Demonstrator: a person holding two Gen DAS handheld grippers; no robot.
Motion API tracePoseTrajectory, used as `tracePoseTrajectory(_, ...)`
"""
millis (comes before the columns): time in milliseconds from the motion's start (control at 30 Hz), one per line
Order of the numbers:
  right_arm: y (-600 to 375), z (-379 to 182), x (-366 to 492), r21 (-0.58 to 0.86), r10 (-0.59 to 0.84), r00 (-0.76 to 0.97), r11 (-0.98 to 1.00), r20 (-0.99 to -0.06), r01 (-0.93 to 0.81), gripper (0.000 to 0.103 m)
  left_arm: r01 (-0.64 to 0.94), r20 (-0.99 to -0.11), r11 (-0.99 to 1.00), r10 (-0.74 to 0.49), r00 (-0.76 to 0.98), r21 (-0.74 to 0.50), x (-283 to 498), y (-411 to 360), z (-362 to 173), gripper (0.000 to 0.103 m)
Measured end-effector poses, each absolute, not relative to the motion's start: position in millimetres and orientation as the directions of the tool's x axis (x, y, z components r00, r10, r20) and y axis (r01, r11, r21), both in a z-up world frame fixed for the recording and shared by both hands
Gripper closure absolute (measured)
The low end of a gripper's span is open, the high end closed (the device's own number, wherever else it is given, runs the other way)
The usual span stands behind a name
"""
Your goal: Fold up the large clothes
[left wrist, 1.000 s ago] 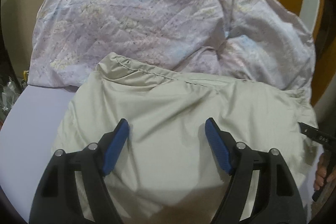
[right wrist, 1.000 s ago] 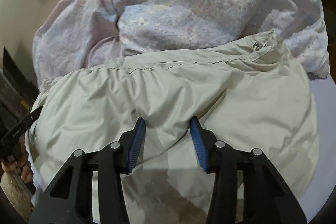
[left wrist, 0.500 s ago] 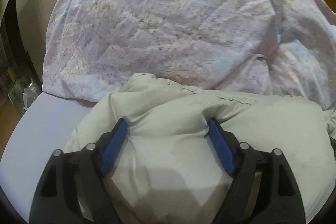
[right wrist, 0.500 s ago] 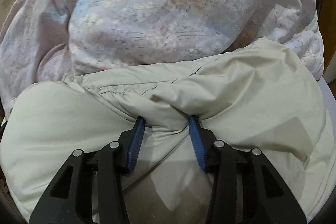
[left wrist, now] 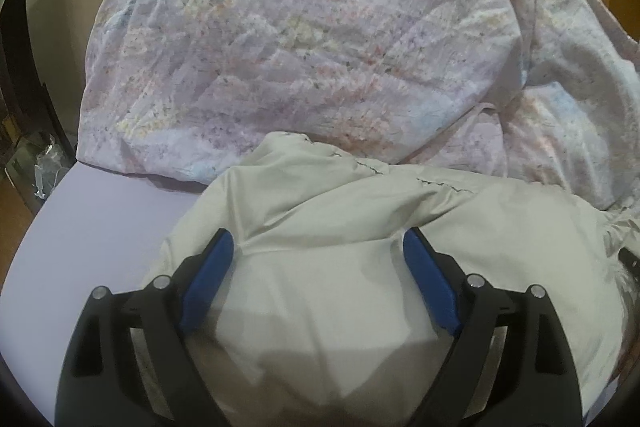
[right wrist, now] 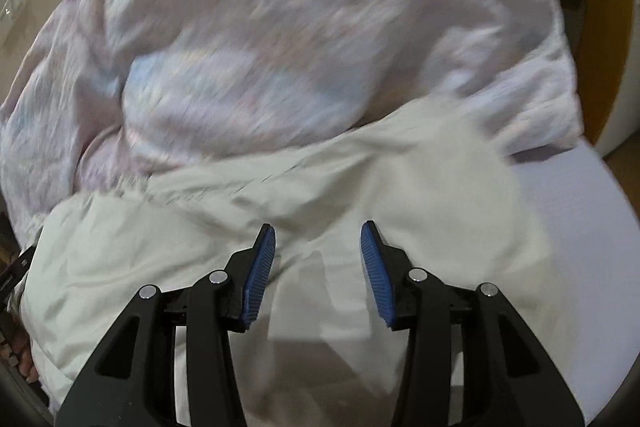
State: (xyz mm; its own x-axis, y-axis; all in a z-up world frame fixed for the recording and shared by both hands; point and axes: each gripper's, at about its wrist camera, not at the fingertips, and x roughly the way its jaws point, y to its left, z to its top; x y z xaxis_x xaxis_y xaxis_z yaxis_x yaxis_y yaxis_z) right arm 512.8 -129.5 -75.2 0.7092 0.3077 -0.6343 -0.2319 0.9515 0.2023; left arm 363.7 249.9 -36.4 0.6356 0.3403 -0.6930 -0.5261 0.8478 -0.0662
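Both grippers — left gripper [left wrist: 314, 247], right gripper [right wrist: 318, 239] — have eased back, jaws spread, above the beige garment [left wrist: 360, 267]; bare lavender sheet [left wrist: 100, 227] borders it.

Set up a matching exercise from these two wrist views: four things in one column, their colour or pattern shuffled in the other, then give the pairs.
Things
1. garment being folded
2. bedding heaped behind it
3. sheet under both
4. finger pads of the left gripper

Colours
A. plain pale lilac
B. blue
C. pale beige
D. pastel floral print

Pairs: 1-C, 2-D, 3-A, 4-B

The right gripper has the same pads, and both grippers stand open over the garment.
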Motion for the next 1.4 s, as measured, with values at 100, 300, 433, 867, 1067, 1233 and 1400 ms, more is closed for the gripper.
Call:
tracePoseTrajectory(100,-157,-69,521,0.22,0.266,0.732,0.962,-0.627,-0.162,0.057,-0.523,-0.686,0.851,0.351,0.637,-0.051,362,248,-30,0.017)
tracePoseTrajectory(300,-158,-89,544,0.158,0.18,0.725,0.982,-0.665,-0.099,0.057,-0.533,-0.695,0.846,0.394,0.602,0.018,374,250,-39,0.017)
tracePoseTrajectory(433,-153,-107,559,0.137,0.156,0.705,0.987,-0.692,-0.084,0.056,-0.525,-0.691,0.849,0.411,0.595,0.054,381,249,-46,0.015)
tracePoseTrajectory(867,-143,-129,571,0.086,0.122,0.711,0.993,-0.693,-0.087,0.049,-0.532,-0.711,0.846,0.371,0.597,-0.005,395,265,-68,0.004)
tracePoseTrajectory(1067,-152,-138,585,0.092,0.131,0.707,0.991,-0.695,-0.093,0.048,-0.54,-0.704,0.841,0.374,0.604,-0.016,395,267,-77,0.002)
tracePoseTrajectory(1233,-155,-141,590,0.088,0.129,0.705,0.992,-0.698,-0.095,0.047,-0.543,-0.707,0.839,0.372,0.602,-0.021,397,269,-83,0.002)
tracePoseTrajectory(1400,-151,-139,588,0.09,0.131,0.704,0.991,-0.698,-0.095,0.047,-0.543,-0.712,0.839,0.361,0.602,-0.034,391,279,-90,0.002)
